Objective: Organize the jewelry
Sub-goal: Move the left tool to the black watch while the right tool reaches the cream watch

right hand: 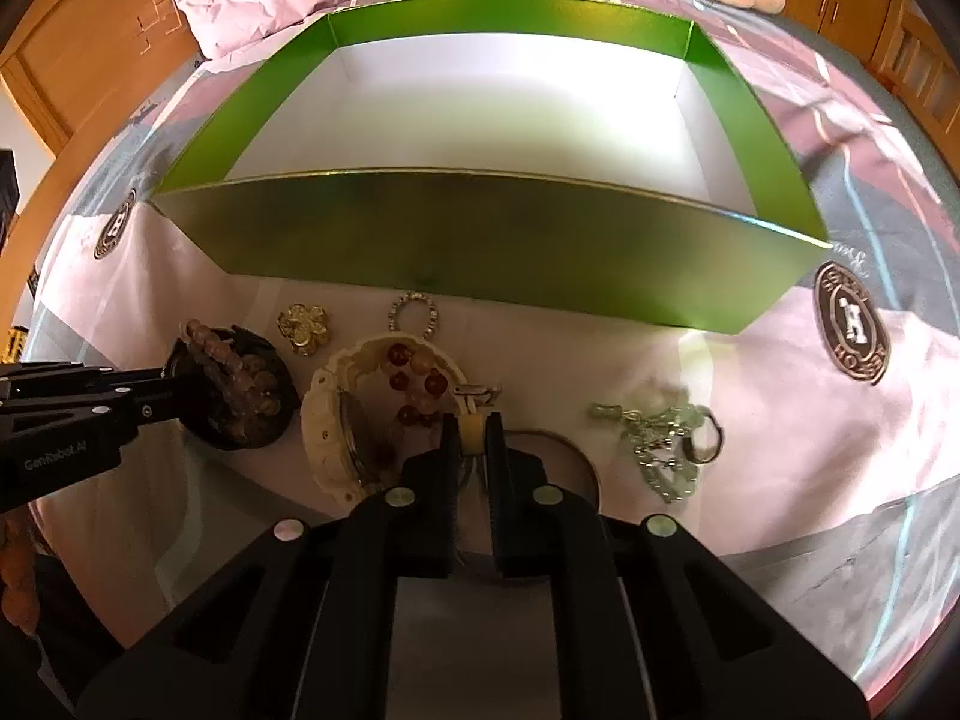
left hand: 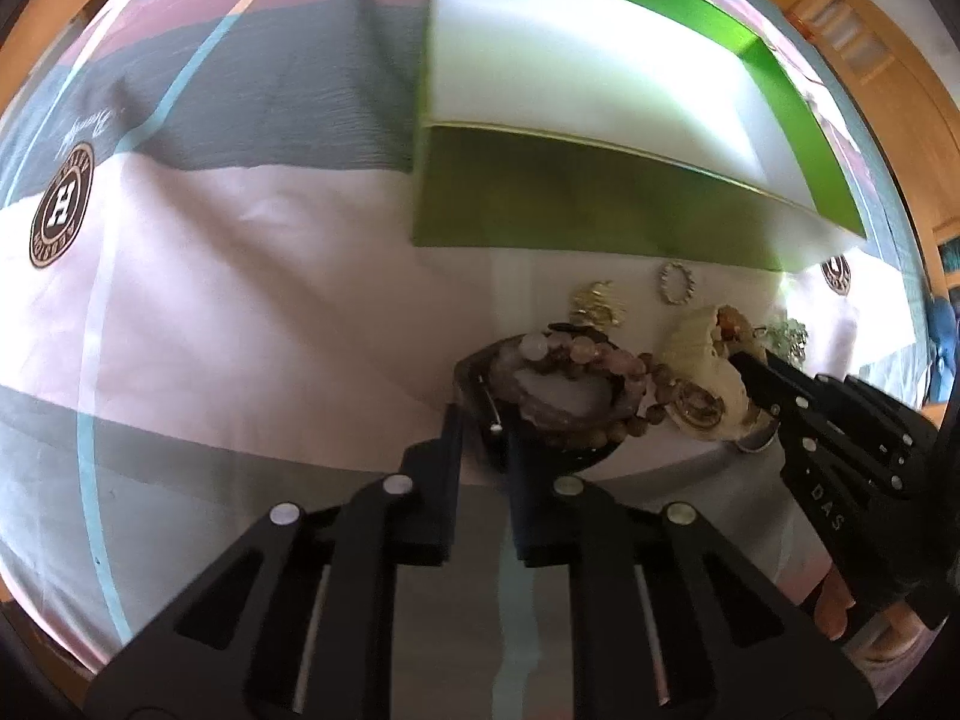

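A: What do the tongs hold?
B: Left gripper (left hand: 480,420) pinches the black watch (right hand: 240,402); right gripper (right hand: 472,429) clamps the cream watch (right hand: 324,420) strap.
A: And the green box (right hand: 480,252)?
B: Twelve o'clock, beyond both.

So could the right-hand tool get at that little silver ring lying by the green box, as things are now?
Probably not right away. The right tool is shut on the cream watch's strap, so it is occupied. The silver ring itself lies uncovered on the sheet just beyond the cream watch, near the green box, with nothing over it.
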Demonstrator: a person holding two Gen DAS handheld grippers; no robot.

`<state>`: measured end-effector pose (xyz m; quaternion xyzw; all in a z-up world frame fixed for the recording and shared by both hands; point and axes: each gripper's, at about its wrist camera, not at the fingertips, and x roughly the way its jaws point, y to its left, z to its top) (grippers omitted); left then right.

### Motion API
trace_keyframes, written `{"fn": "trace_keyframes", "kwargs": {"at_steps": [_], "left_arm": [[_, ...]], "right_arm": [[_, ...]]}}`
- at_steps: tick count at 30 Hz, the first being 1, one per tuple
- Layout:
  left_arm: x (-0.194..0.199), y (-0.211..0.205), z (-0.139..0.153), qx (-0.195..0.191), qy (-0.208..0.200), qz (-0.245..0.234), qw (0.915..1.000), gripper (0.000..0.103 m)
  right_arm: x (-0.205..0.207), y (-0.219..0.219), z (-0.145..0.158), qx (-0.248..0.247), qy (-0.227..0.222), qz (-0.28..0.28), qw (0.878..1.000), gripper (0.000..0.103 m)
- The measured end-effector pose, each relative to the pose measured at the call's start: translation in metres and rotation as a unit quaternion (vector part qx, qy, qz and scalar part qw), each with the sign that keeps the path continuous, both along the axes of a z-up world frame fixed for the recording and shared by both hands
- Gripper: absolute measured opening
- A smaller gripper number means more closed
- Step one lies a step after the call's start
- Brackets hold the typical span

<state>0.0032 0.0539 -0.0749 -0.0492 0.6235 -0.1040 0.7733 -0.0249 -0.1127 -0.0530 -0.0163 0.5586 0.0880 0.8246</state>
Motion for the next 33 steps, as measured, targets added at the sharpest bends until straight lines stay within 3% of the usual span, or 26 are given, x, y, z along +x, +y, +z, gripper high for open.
{"fn": "trace_keyframes", "kwargs": {"at_steps": [5,9,12,18,23,33], "left_arm": [[-0.003,-0.007,0.011,-0.073,-0.005,-0.026,0.9969,0.014],[-0.006,0.002,0.031,-0.124,-0.032,-0.031,0.9913,0.013],[-0.005,0.006,0.03,-0.113,-0.033,-0.017,0.9929,0.013],[-0.002,-0.002,0.023,-0.086,-0.023,-0.009,0.996,0.014],[-0.002,0.01,0.015,-0.07,-0.014,0.0,0.9975,0.033],[0.002,-0.002,0.008,-0.042,-0.013,-0.016,0.9989,0.04]], "right_arm": [[0.002,-0.017,0.008,0.013,-0.015,-0.029,0.999,0.008],[-0.003,-0.034,0.037,0.061,-0.067,-0.04,0.995,0.009],[-0.006,-0.04,0.044,0.077,-0.08,-0.031,0.993,0.009],[-0.009,-0.039,0.034,0.057,-0.056,-0.03,0.996,0.009],[-0.009,-0.043,0.03,0.042,-0.052,-0.047,0.997,0.009],[-0.006,-0.038,0.021,0.027,-0.04,-0.05,0.998,0.013]]}}
